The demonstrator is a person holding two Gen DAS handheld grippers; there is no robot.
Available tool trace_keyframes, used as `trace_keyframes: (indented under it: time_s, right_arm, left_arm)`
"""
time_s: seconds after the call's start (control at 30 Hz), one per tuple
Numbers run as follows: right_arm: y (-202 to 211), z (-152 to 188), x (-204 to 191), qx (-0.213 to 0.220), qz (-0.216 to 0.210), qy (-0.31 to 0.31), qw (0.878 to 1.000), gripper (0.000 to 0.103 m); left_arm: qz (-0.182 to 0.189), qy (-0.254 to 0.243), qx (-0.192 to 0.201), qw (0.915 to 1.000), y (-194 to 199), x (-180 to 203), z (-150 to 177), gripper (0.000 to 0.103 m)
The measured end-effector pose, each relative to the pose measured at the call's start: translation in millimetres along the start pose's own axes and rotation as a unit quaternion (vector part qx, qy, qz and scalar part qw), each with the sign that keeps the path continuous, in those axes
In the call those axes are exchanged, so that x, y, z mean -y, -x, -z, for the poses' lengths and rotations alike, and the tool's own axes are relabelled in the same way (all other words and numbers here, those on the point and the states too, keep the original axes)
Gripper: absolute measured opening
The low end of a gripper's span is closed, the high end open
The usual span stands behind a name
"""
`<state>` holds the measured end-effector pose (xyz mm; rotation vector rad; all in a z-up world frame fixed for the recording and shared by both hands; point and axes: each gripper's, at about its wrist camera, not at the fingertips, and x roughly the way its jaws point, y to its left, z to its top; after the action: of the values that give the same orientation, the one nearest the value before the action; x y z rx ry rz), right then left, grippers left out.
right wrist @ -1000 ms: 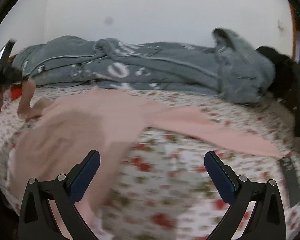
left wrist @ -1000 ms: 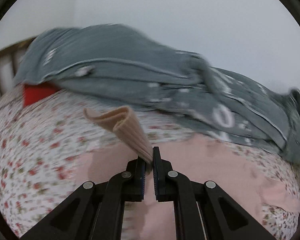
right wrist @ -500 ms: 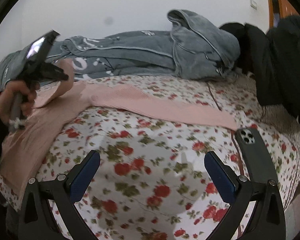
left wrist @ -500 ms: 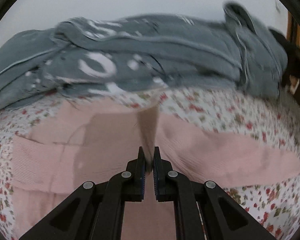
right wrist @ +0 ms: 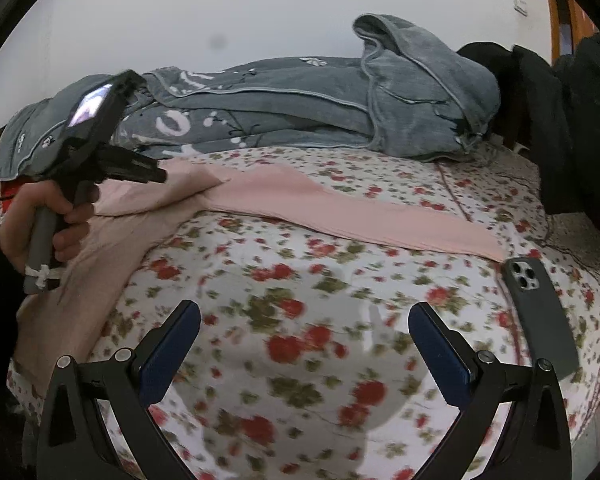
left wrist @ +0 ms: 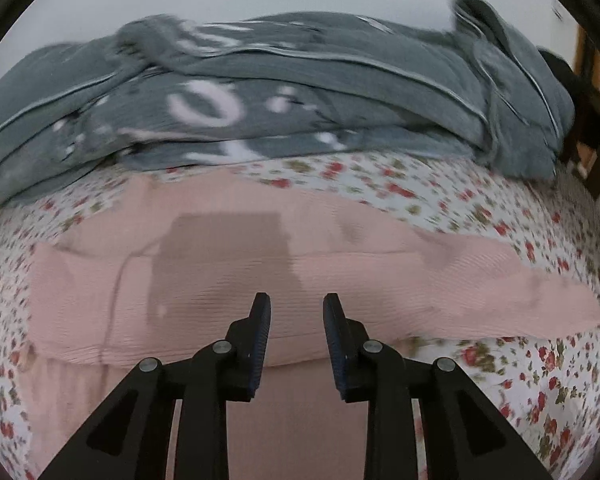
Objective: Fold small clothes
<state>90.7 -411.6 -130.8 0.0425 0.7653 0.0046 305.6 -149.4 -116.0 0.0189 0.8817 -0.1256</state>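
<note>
Floral bedsheet [right wrist: 300, 344] under pink garment [left wrist: 228, 300], white wall [right wrist: 260, 8] behind.

Plain pale grey-white wall [right wrist: 260, 12] behind, bed covered in a white sheet with red flowers [right wrist: 300, 320], rumpled grey blanket with white pattern [left wrist: 300, 92] along the wall side, brown wooden frame [right wrist: 556, 20] at right, soft even light.

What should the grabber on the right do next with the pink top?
Probably reach for the far end of the long sleeve and fold it inward. It lies stretched flat across the flowered bed, the right gripper is open and empty, and the left gripper is open too.
</note>
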Motion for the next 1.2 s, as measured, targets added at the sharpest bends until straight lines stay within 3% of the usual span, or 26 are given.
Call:
trace_keyframes:
  time_s: [0.27, 0.37, 0.53, 0.6, 0.7, 0.97, 1.17, 1.2]
  right_arm:
    - [-16, 1, -60, -0.018, -0.050, -0.009, 0.999, 0.102]
    - [-21, 6, -91, -0.033, -0.076, -0.011, 0.996, 0.099]
    - [-25, 21, -131, -0.058, -0.082, 0.004, 0.995, 0.089]
    - [-26, 31, -142, -0.066, -0.084, 0.010, 0.994, 0.086]
    - [-28, 49, -152, -0.087, -0.070, 0.023, 0.993, 0.079]
    - [-2, 76, -158, -0.083, -0.060, 0.031, 0.994, 0.064]
    - [-2, 93, -163, -0.060, -0.056, 0.033, 0.996, 0.042]
    - [0, 93, -165, -0.052, -0.064, 0.031, 0.996, 0.030]
  left_arm:
    - [-0.036, 0.062, 0.001, 0.9974, 28, -124, 30, 0.026]
    - [-0.046, 0.080, -0.009, 0.9957, 37, -162, 53, 0.026]
    - [-0.042, 0.113, -0.041, 0.9919, 48, -212, 103, 0.026]
    - [-0.022, 0.107, -0.047, 0.9930, 55, -220, 120, 0.028]
    - [-0.021, 0.100, -0.026, 0.9944, 76, -225, 145, 0.078]
    - [0.024, 0.088, -0.018, 0.9957, 109, -221, 199, 0.076]
    - [0.027, 0.048, -0.012, 0.9984, 130, -200, 235, 0.072]
    - [0.026, 0.043, -0.013, 0.9987, 131, -196, 240, 0.065]
